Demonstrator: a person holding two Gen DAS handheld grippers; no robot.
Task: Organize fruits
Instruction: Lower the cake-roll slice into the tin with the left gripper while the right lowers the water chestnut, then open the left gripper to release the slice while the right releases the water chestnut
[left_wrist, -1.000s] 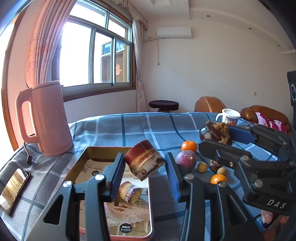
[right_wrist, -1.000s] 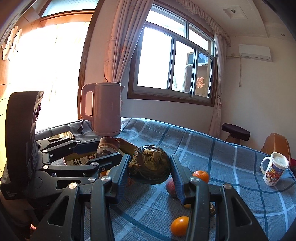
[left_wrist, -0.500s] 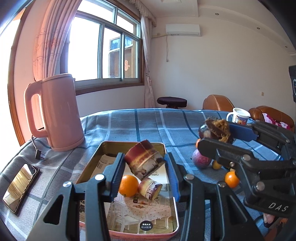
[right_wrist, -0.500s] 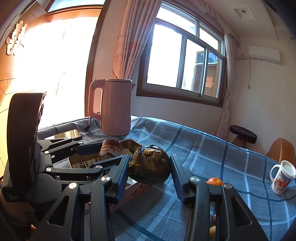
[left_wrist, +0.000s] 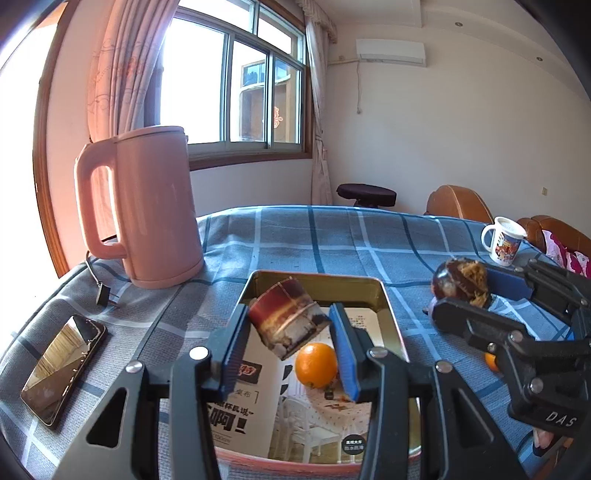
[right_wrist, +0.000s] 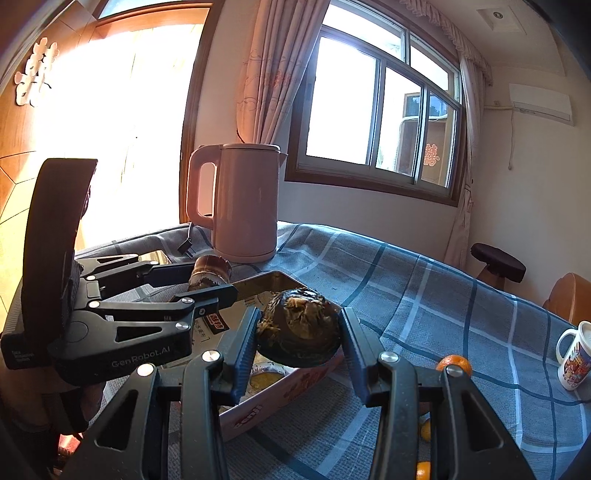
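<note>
Fruits: two are gripped, rest lie loose. Going L to R from the left hand-held gripper (left_wrist: 288, 325): phone (left_wrist: 62, 367) lies flat on the desk (left_wrist: 295, 236) well off to its L, w/ a plug (left_wrist: 105, 295) beyond it. Pink kettle (left_wrist: 147, 210) stands ahead-left, upright, near the tray's far L corner. Left hand-held gripper is clamped on a reddish-brown cut stalk piece (left_wrist: 286, 317), tilted, both blue pads (left_wrist: 232, 347) pressing it, held above the metal tray (left_wrist: 384, 295). Tray is straight ahead and under the fingers; printed paper lines its floor. An orange (left_wrist: 316, 365) sits in the tray, just below and R of the gripped piece.

Right hand-held gripper (right_wrist: 299, 336), to the R of the left one, is closed on a dark round fruit w/ a ragged brown top (right_wrist: 299, 332). From its own cam the fruit hangs over the tray's near R edge; tray box wall (right_wrist: 258, 413) is just under it. Ahead-right of it a small orange (right_wrist: 454, 363) on the blue checked cloth, more orange bits (right_wrist: 423, 470) low btwn its fingers, partly hidden. White printed mug (right_wrist: 574, 356) stands far R, upright, well apart.
</note>
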